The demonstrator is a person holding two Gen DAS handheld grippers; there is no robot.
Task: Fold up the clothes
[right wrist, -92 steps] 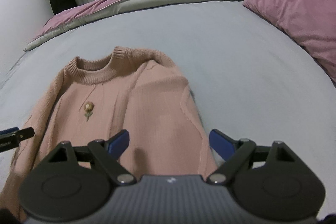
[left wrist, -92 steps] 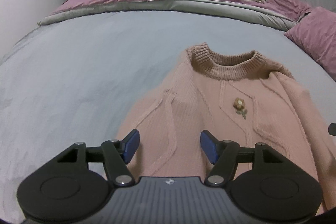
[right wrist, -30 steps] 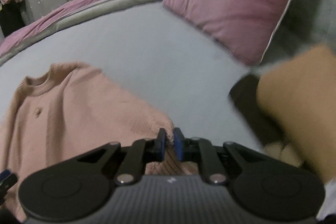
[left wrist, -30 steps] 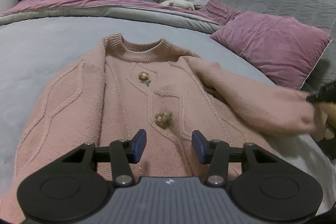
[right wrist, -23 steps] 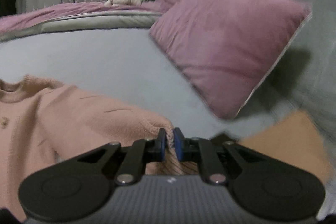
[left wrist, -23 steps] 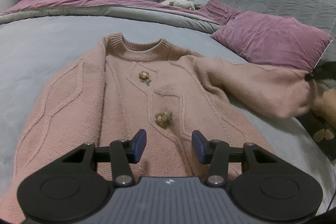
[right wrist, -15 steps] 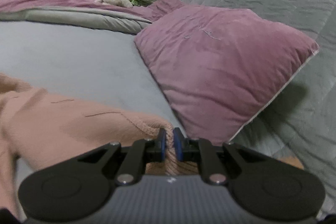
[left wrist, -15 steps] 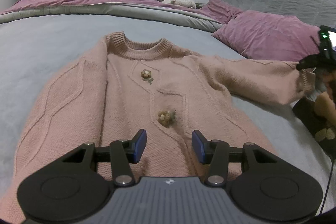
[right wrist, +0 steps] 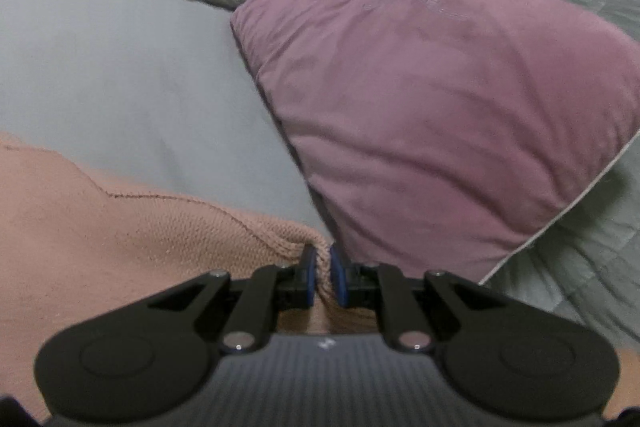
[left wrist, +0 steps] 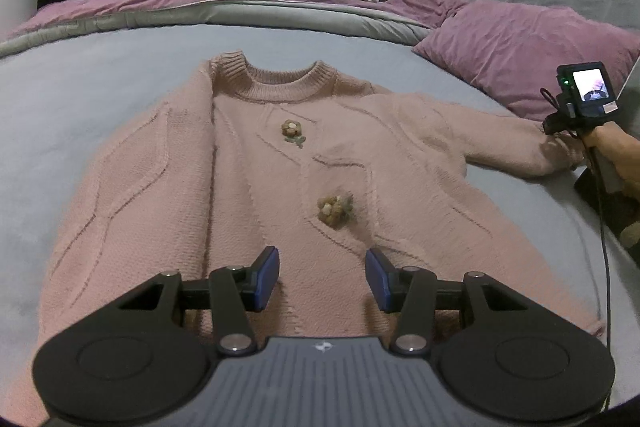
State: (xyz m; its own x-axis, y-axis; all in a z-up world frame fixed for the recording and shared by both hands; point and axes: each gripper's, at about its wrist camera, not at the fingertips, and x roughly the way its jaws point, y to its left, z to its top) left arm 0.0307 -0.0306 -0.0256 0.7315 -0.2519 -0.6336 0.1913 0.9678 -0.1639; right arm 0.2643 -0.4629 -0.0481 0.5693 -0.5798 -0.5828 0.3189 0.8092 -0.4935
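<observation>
Sweater (left wrist: 304,187): pink knit, lying flat and face up on the grey bed (left wrist: 80,99) in the middle of the left wrist view, collar toward the top of the frame, hem at the bottom.
Sleeve (left wrist: 508,143): stretched out to the right of the frame, its cuff (right wrist: 298,247) right beside the purple pillow (right wrist: 440,99).
Right gripper (right wrist: 319,277): pressed together on the ribbed cuff, only a thin fold of knit between the blue pads.
Left gripper (left wrist: 322,279): spread and empty, poised over the hem at lower centre; whether it touches the knit is unclear.
Risk, slipping: the pinch takes so little cuff that a tug could pull the loose rib free.
Risk, dragging: nothing pins the body, so pulling the sleeve further could slide or skew the whole sweater.
Risk, snagging: the cuff and gripper sit against the pillow, which could catch or be pushed.
Risk, uneven fold: the other sleeve (left wrist: 120,195) is doubled over at left, so a fold may come out lopsided.
</observation>
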